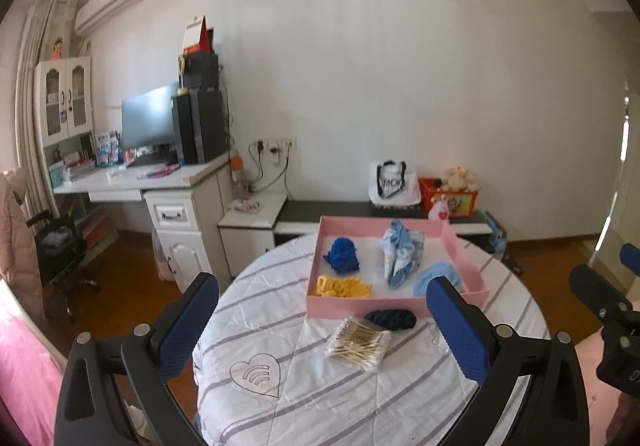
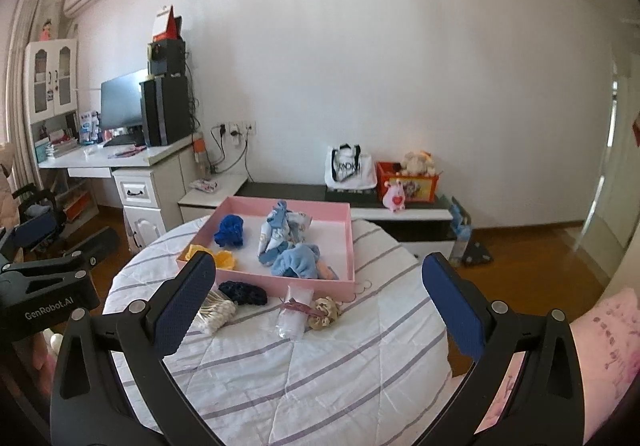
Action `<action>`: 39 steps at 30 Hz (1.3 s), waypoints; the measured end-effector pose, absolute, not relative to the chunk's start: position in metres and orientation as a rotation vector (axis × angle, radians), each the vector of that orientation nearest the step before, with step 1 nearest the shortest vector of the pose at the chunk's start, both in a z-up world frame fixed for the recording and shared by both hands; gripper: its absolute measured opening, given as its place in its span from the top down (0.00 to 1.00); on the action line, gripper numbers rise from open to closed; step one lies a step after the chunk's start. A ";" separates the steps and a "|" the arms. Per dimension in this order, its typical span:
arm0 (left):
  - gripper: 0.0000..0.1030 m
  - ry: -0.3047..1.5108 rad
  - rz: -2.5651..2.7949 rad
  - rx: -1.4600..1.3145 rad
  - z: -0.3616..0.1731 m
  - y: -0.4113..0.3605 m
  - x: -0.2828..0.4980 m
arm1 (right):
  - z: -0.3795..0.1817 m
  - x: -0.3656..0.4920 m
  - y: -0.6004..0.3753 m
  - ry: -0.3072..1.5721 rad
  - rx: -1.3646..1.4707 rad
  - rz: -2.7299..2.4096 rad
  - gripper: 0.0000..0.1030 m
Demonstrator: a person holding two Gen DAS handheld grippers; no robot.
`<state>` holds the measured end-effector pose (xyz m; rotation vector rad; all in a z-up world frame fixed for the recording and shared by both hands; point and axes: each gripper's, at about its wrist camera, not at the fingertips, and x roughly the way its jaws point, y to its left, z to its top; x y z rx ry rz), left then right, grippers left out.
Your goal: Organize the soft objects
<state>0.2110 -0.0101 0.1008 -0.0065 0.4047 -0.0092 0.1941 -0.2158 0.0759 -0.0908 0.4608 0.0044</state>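
Observation:
A pink tray point(image 1: 460, 246) point(image 2: 344, 278) stands on the round striped table point(image 1: 320, 386) point(image 2: 320, 366). It holds a royal-blue scrunchie point(image 1: 342, 254) point(image 2: 230, 230), a yellow one point(image 1: 344, 286) point(image 2: 224, 258), a patterned blue cloth point(image 1: 400, 252) point(image 2: 282, 230) and a light-blue soft item point(image 1: 434, 278) point(image 2: 298, 262). In front of the tray lie a dark navy scrunchie point(image 1: 391, 320) point(image 2: 243, 292), a cotton swab pack point(image 1: 358, 344) point(image 2: 216, 316), a clear packet with a pink band point(image 2: 295, 310) and a beige scrunchie point(image 2: 326, 312). My left gripper point(image 1: 322, 330) and right gripper point(image 2: 318, 310) are open and empty, above the near table.
A white desk point(image 1: 132, 177) with monitor and computer tower stands at the left. A low bench point(image 1: 360, 209) along the wall carries a white bag point(image 1: 394, 181) and an orange toy box point(image 1: 450, 193). A black chair point(image 1: 60, 254) stands left. Wooden floor surrounds the table.

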 end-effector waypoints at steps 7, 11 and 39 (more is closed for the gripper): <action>0.00 0.335 -0.030 -0.028 0.105 -0.009 0.173 | 0.083 0.169 -0.214 0.406 -0.086 0.001 0.00; 0.00 0.314 -0.017 -0.034 0.102 -0.006 0.163 | 0.088 0.158 -0.213 0.376 -0.088 0.012 0.00; 0.00 0.285 -0.014 -0.040 0.097 -0.011 0.144 | 0.098 0.131 -0.209 0.326 -0.113 -0.015 0.00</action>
